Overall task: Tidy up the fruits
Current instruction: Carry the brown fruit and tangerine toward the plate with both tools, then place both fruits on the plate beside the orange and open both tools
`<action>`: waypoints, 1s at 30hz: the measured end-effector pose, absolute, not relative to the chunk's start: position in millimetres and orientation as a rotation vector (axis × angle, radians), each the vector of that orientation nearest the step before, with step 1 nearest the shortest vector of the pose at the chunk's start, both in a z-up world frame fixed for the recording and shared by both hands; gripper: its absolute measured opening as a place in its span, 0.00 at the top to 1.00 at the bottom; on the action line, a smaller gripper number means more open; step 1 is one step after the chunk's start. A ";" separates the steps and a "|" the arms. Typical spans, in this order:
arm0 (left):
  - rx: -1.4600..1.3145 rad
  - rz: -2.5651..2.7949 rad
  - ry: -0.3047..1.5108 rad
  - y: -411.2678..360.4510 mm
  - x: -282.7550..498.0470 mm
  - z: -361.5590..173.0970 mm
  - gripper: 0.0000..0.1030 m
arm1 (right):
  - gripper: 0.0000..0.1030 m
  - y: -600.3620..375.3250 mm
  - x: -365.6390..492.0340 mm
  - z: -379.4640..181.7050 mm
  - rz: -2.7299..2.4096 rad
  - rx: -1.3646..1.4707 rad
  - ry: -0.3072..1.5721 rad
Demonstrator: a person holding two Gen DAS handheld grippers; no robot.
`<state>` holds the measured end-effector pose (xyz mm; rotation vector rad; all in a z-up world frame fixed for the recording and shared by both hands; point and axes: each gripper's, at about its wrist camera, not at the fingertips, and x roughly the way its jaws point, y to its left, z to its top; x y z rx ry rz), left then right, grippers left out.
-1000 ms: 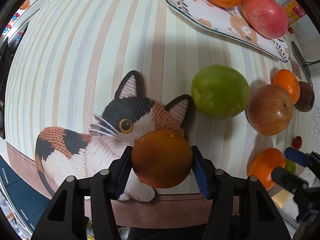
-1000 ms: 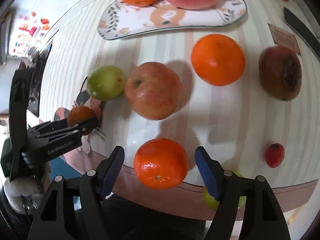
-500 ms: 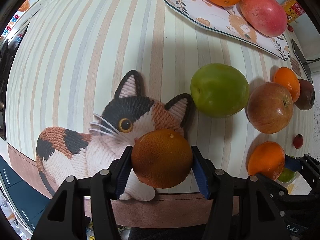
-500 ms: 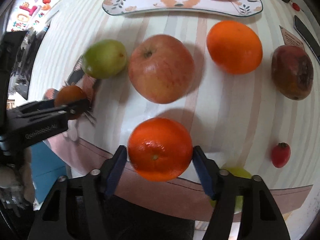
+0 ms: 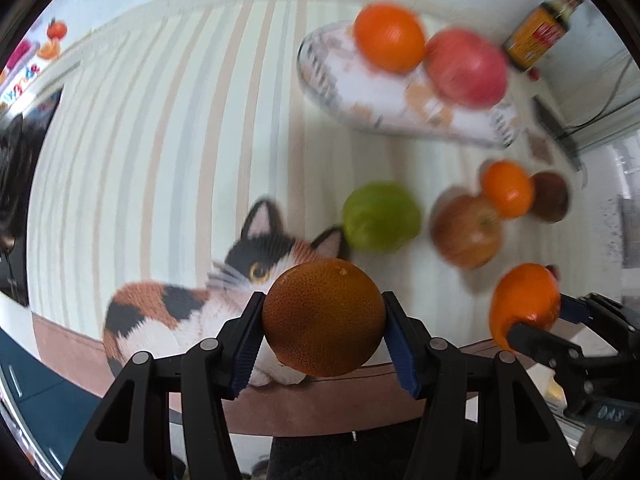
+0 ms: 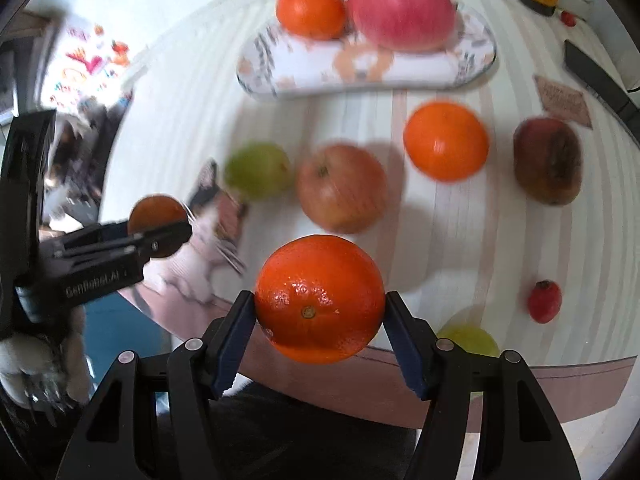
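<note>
My left gripper [image 5: 323,330] is shut on a dark brownish orange [image 5: 323,318], held above the table's front edge over the cat picture. My right gripper [image 6: 320,312] is shut on a bright orange [image 6: 320,298], lifted off the table; it also shows in the left wrist view [image 5: 524,304]. At the back a patterned plate [image 6: 472,68] holds an orange [image 6: 310,10] and a red mango [image 6: 400,8]. On the cloth lie a green fruit [image 6: 258,170], a red-yellow apple [image 6: 342,188], another orange [image 6: 446,142] and a dark brown fruit [image 6: 548,160].
A small red fruit [image 6: 544,302] and a green fruit [image 6: 468,340] lie near the front edge at right. A brown sauce bottle [image 5: 538,34] stands at the back right. A card [image 6: 562,100] and a black object [image 6: 596,76] lie beside it.
My right gripper has closed on the bright orange and lifted it off the table. Both grippers have risen and tilted up, so more of the back of the table shows.
</note>
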<state>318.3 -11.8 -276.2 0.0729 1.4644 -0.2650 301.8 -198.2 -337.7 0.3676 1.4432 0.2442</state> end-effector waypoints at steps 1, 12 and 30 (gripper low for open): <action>0.070 -0.277 1.450 -13.6 322.2 -267.1 0.48 | 0.35 -202.5 306.2 -328.8 0.248 0.387 1.424; 0.080 -0.327 1.397 -32.9 440.5 -239.7 0.48 | 0.35 -209.3 415.9 -311.1 0.197 0.466 1.294; 0.034 -0.314 1.661 -49.6 546.3 -334.3 0.47 | 0.33 -164.8 511.6 -409.0 0.170 0.683 1.373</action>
